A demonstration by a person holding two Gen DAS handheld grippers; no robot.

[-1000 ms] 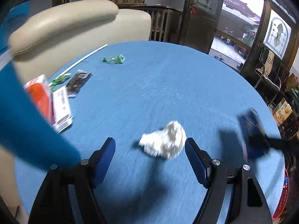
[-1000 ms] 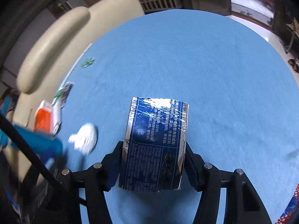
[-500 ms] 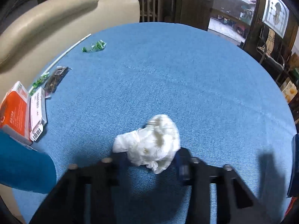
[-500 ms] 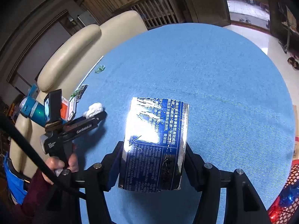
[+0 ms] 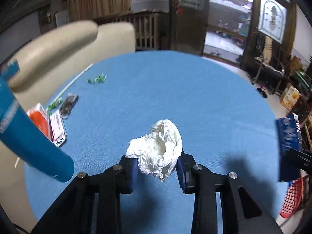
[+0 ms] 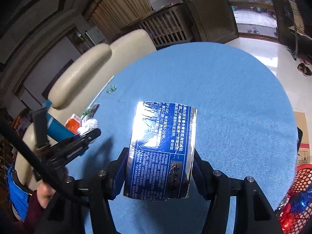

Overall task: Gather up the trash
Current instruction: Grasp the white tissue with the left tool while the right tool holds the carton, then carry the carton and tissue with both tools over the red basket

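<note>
My left gripper (image 5: 157, 170) is shut on a crumpled white tissue (image 5: 159, 149) and holds it above the round blue table (image 5: 175, 89). My right gripper (image 6: 159, 167) is shut on a flattened blue and silver carton (image 6: 161, 150), held above the table's near side. The carton also shows at the right edge of the left wrist view (image 5: 288, 136). The tissue and left gripper show at the left of the right wrist view (image 6: 88, 126). A red mesh basket (image 6: 300, 191) with shiny wrappers stands low at the right, off the table.
More litter lies at the table's left: an orange and white box (image 5: 48, 122), a dark wrapper (image 5: 69, 102), green wrappers (image 5: 97, 79) and a white straw (image 5: 76, 79). A blue cylinder (image 5: 29, 140) juts in at the left. A cream sofa (image 5: 58, 44) stands behind.
My left gripper closed on the tissue and lifted it off the table. My right gripper rose with the carton still in it.
</note>
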